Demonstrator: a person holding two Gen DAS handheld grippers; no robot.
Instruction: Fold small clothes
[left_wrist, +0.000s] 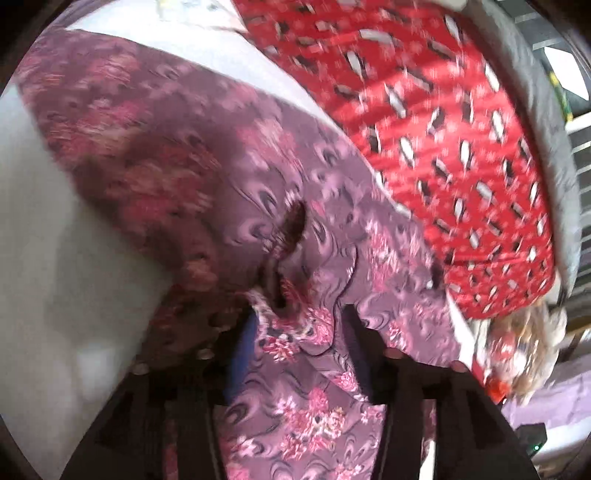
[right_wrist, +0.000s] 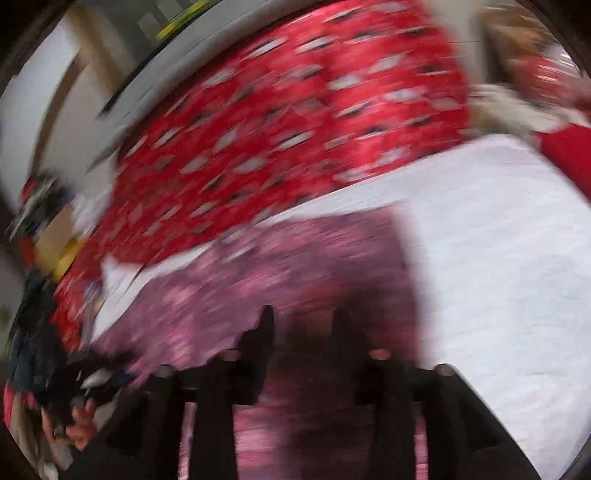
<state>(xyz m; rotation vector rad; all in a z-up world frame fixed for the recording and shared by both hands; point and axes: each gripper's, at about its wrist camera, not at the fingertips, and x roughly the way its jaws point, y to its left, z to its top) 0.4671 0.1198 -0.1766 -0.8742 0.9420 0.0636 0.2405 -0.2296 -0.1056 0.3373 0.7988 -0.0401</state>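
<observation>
Mid-fold: mauve floral-print cloth garment carried over white tabletop.
Left tool pinches its bunched edge; right tool grip indistinct (motion blur); next, probably align edges and lay flat.

Left tongs pinch cloth; right tongs too blurred.

Bright daylight, heavy motion blur, worst right wrist; fisheye-curved dark edges.
</observation>
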